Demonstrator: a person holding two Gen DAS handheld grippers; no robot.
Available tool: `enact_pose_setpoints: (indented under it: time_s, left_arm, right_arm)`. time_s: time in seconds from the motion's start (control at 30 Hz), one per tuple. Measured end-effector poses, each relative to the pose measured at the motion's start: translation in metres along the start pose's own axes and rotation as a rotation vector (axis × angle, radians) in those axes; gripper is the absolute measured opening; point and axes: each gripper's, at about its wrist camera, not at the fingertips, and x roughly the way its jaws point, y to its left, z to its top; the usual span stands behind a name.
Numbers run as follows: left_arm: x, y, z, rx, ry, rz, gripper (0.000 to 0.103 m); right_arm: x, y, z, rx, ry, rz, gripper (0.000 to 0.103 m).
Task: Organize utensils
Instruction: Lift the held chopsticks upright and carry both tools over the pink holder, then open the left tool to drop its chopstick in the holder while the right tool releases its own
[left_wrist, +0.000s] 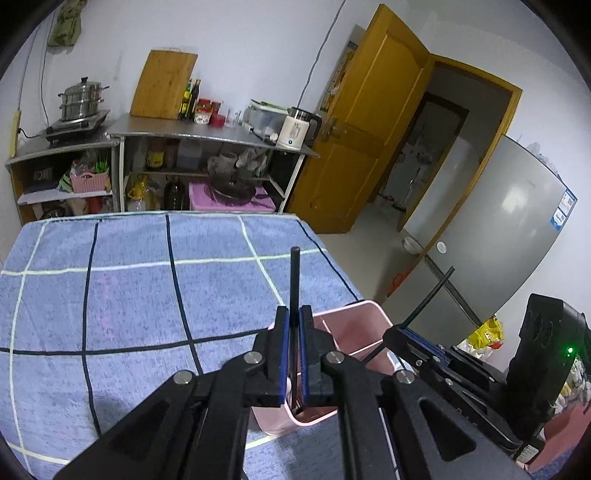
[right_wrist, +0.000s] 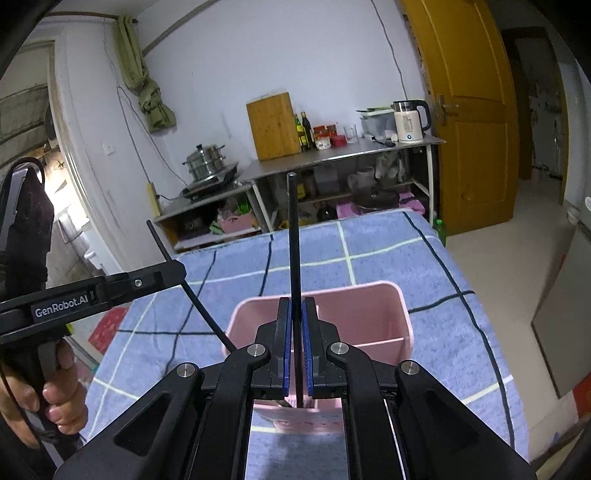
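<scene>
Chopsticks, one black stick to each gripper: the left gripper (left_wrist: 294, 325) is clamped on its chopstick (left_wrist: 294, 280), which stands up between the blue pads, lower end down in the pink bin (right_wrist: 369, 306) on the checked blue cloth (left_wrist: 129, 288). Just beside it, the right gripper (right_wrist: 295, 317) pinches its chopstick (right_wrist: 293, 240) upright over the same bin

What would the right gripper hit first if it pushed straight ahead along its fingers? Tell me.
Probably the pink bin. The right gripper, shut on a black chopstick, points down into the bin's open top, so the inside or far wall likely comes first; depth is unclear.
</scene>
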Motion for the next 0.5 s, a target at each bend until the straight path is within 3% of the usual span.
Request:
enact_pose_setpoints:
  time_s: [0.3,0.5]
  left_arm:
    - [-0.010,0.001,-0.003,0.004,-0.032,0.003,0.006]
    - [-0.024,0.006,-0.006,-0.007,-0.054,0.012,0.007]
  right_arm:
    - [-0.008,-0.001,-0.004,-0.003,-0.014,-0.026,0.008]
    - [-0.020,0.006,-0.005,-0.024,-0.027,-0.043,0.015]
